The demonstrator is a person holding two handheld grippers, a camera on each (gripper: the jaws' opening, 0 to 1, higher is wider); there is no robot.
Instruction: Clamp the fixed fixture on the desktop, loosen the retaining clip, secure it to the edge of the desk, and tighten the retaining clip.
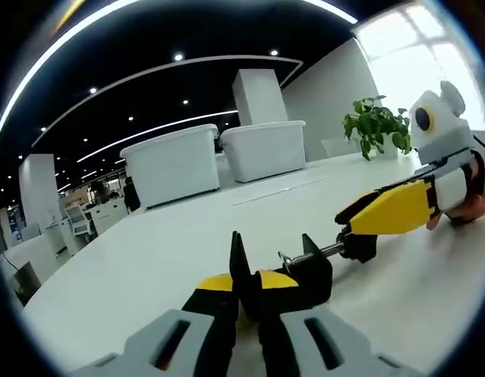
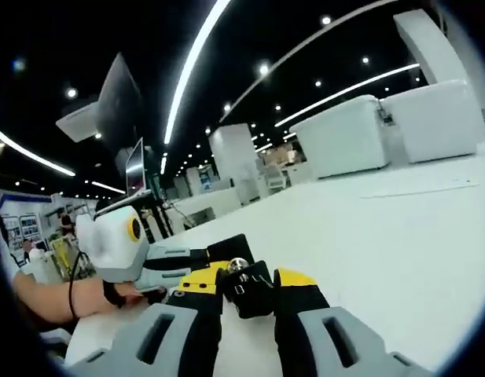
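White desk (image 1: 148, 259) stretches wide under both grippers, and the black clamp (image 1: 293, 275) sits on it, close to the near edge. In the left gripper view, the left gripper (image 1: 246, 287) has its yellow-and-black jaws drawn in tight on the clamp's upright black plate, with no gap showing between jaw and metal. From the clamp body a shiny screw rod (image 1: 321, 253) runs out to the right to a black knob (image 1: 358, 243). The right gripper (image 1: 391, 208) comes in from the right of that view, its yellow jaw lying over the knob; a hand shows behind it at the frame edge.

In the right gripper view, the right gripper (image 2: 246, 294) has its jaws pressed against either side of the black knob (image 2: 246, 289), whose silver end cap faces up. It looks like a firm hold, though the fisheye bends things here and I can't swear both pads touch. Beyond it the left gripper (image 2: 187, 263) reaches in from the left, with a bare forearm behind.

Farther back on the desk stand two white bins (image 1: 218, 157) side by side, and a green potted plant (image 1: 377, 126) near the bright window.
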